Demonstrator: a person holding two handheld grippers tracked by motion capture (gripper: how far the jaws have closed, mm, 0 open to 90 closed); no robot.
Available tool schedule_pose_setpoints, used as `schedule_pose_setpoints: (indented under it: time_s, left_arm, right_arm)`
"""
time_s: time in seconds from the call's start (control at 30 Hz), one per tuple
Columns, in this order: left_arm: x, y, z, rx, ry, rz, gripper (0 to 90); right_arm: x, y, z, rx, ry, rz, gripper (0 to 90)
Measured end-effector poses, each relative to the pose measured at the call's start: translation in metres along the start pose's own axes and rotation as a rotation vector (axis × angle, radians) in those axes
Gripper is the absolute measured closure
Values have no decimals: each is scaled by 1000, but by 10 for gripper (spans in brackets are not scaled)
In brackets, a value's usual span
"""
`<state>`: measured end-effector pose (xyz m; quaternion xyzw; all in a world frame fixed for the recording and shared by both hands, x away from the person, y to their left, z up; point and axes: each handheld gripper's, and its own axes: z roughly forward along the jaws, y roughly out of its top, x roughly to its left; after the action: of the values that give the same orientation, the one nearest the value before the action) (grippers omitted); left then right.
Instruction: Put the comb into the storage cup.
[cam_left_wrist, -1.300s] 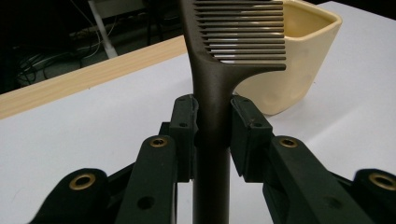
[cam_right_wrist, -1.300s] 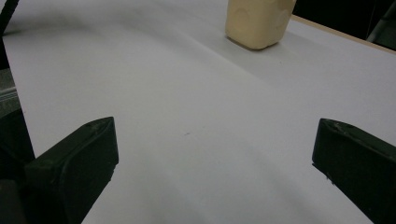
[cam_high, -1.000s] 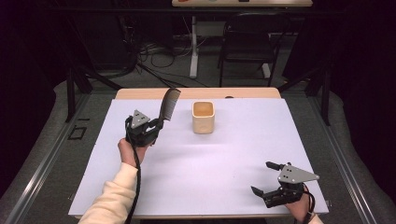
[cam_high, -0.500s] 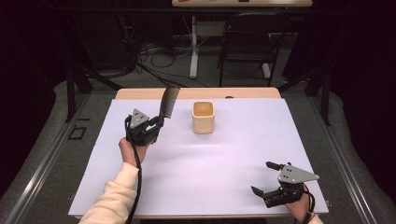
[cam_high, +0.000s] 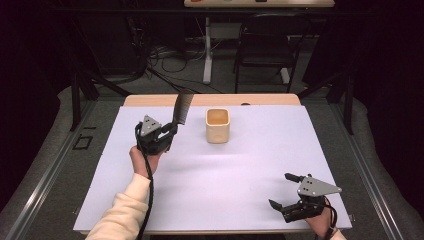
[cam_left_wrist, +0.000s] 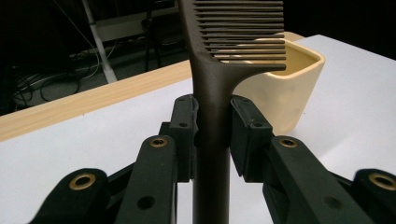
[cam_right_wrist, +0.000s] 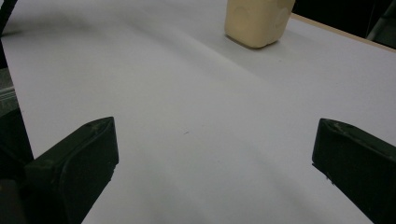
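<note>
1. Comb (cam_high: 182, 106) was what we had in hand: a dark one, standing nearly upright with its toothed end uppermost and leaning slightly toward the far edge of the table (cam_high: 150, 101).
2. We held the left gripper (cam_high: 170, 134) above the left part of the white sheet (cam_high: 225, 170), its jaws closed narrow on the comb's handle (cam_left_wrist: 211, 140). In the left gripper view both pads pressed against the handle, one on each side, with no gap to be seen.
3. We saw the comb's teeth (cam_left_wrist: 245, 32) pointing toward the cream cup (cam_high: 218, 125), which stood just beside the comb, to its right in the high view, near the far edge of the sheet.
4. In the left gripper view the cup (cam_left_wrist: 285, 88) appeared behind the comb; the two were apart, not touching.
5. We kept the right gripper (cam_high: 284, 191) low over the near right corner of the sheet, well apart from the cup and the comb.
6. Its jaws stood wide with nothing between them; in the right gripper view we saw bare sheet (cam_right_wrist: 196, 130) between the two pads and the cup (cam_right_wrist: 257, 21) farther off.
7. We could see a wooden strip of the table beyond the sheet's far edge.
</note>
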<state>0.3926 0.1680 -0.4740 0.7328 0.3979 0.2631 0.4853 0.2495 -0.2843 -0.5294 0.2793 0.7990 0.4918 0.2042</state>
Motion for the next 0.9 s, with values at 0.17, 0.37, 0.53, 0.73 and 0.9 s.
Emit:
schedule_pose_setpoints:
  time_s: [0.17,0.37,0.53,0.73,0.9]
  left_arm:
    - [-1,3,1,-4,-4,-1,720]
    - [-3,4,3,-4,-10,2,720]
    - [-6,6,6,-5,-15,7,720]
    - [-9,10,9,-15,-17,9,720]
    - [-10,12,12,-21,-23,2,720]
  right_arm:
    - [0,0,0,2,0,-1,1]
    - [0,0,0,3,-2,-2,1]
    - [0,0,0,3,-4,-2,1]
    - [0,0,0,2,-3,-2,1]
    - [0,0,0,2,-3,-2,1]
